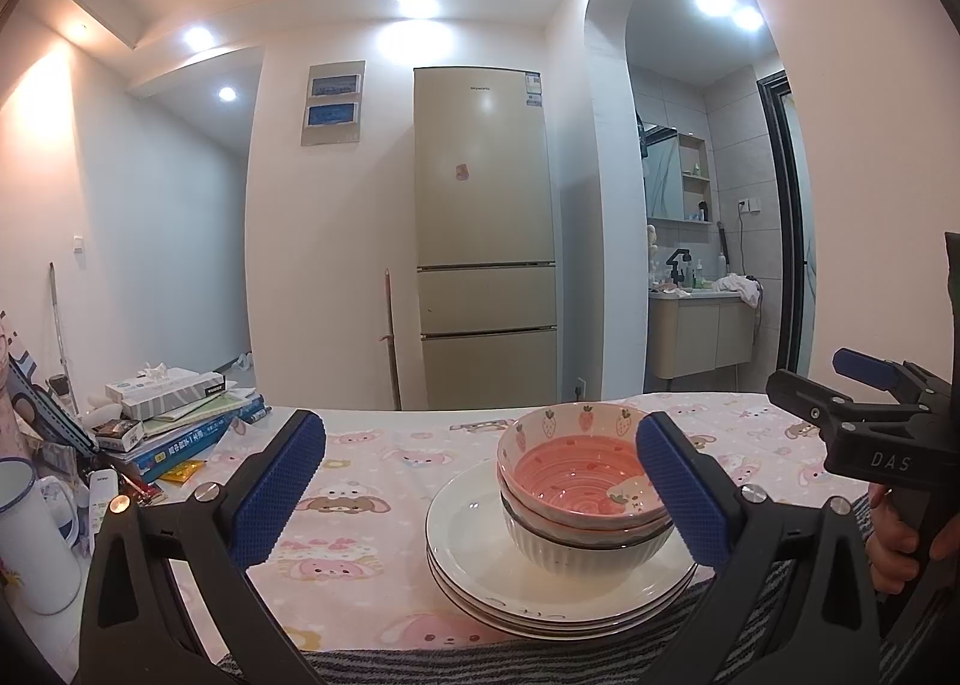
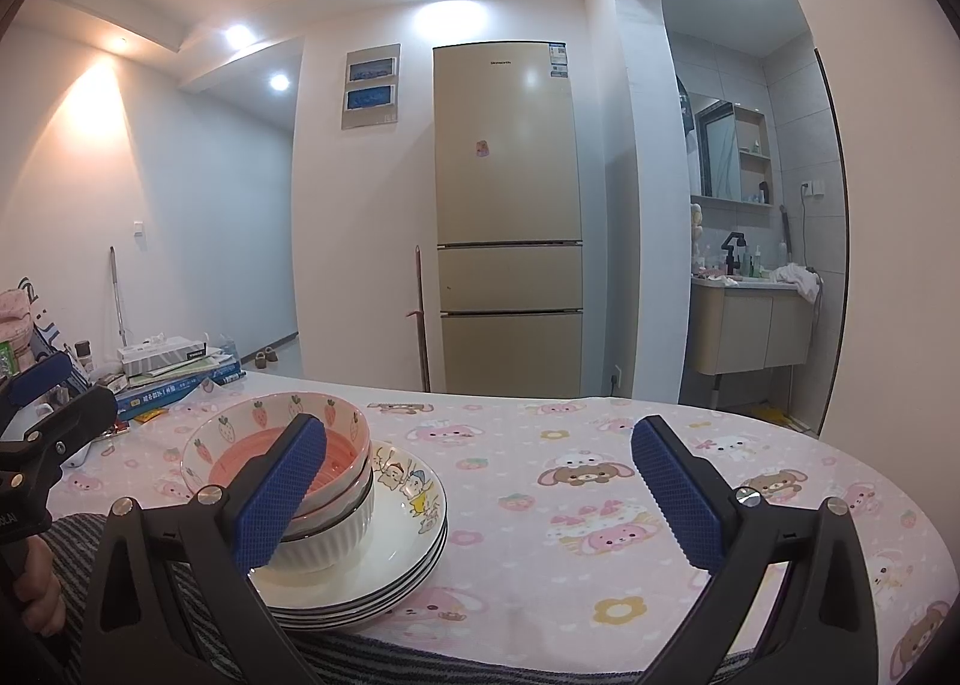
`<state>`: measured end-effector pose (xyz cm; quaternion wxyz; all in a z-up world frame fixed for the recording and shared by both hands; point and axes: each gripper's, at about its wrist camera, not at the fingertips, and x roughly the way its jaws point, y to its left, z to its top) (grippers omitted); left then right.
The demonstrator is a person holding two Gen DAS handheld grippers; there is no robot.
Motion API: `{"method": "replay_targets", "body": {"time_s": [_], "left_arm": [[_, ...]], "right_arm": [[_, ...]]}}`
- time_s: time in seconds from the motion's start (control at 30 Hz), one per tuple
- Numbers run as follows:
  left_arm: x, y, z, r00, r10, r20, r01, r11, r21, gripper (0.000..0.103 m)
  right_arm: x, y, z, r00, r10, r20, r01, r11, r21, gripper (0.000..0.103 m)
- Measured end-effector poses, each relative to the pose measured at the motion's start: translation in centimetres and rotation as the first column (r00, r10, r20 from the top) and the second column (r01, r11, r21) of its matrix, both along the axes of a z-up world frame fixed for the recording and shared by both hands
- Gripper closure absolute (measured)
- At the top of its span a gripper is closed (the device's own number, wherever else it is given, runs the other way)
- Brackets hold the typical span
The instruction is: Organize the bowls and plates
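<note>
A stack of white plates (image 1: pixel 480 535) (image 2: pixel 414 529) lies near the table's front edge. On it stand nested bowls: a white ribbed bowl (image 1: pixel 576 556) (image 2: pixel 336 541) at the bottom, a pink strawberry-patterned bowl (image 1: pixel 576 469) (image 2: pixel 264 421) on top. My left gripper (image 1: pixel 480 499) is open and empty, just before the stack, slightly left of it. My right gripper (image 2: pixel 480 496) is open and empty, to the right of the stack; it also shows in the left wrist view (image 1: pixel 840 385). The left gripper shows at the left edge of the right wrist view (image 2: pixel 42 403).
The table has a pink cartoon tablecloth (image 1: pixel 372 481) (image 2: pixel 600 481) with a striped cloth (image 1: pixel 480 664) at its front edge. Books and boxes (image 1: pixel 174 415) (image 2: pixel 174 367) and a white mug (image 1: pixel 30 541) crowd the left side. A fridge (image 1: pixel 486 241) stands behind.
</note>
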<state>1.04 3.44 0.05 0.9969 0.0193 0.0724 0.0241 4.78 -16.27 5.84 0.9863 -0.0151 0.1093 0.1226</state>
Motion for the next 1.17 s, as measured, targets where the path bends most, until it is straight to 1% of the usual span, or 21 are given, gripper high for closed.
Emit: {"method": "replay_targets", "body": {"time_s": [0.53,0.93,1.17], "left_arm": [[0.47,0.09,-0.16,1.0,-0.003,-0.018,0.003,1.0,-0.004,0.0],[0.46,0.12,-0.27,1.0,0.004,-0.013,-0.004,1.0,-0.004,0.0],[0.4,0.17,-0.4,1.0,0.007,-0.013,-0.007,1.0,-0.004,0.0]], "right_arm": [[0.06,-0.03,-0.09,1.0,0.001,0.0,-0.001,1.0,-0.003,0.0],[0.06,-0.04,-0.03,1.0,0.003,-0.004,-0.003,1.0,-0.002,0.0],[0.31,0.03,-0.51,1.0,0.01,-0.012,-0.01,1.0,-0.005,0.0]]}}
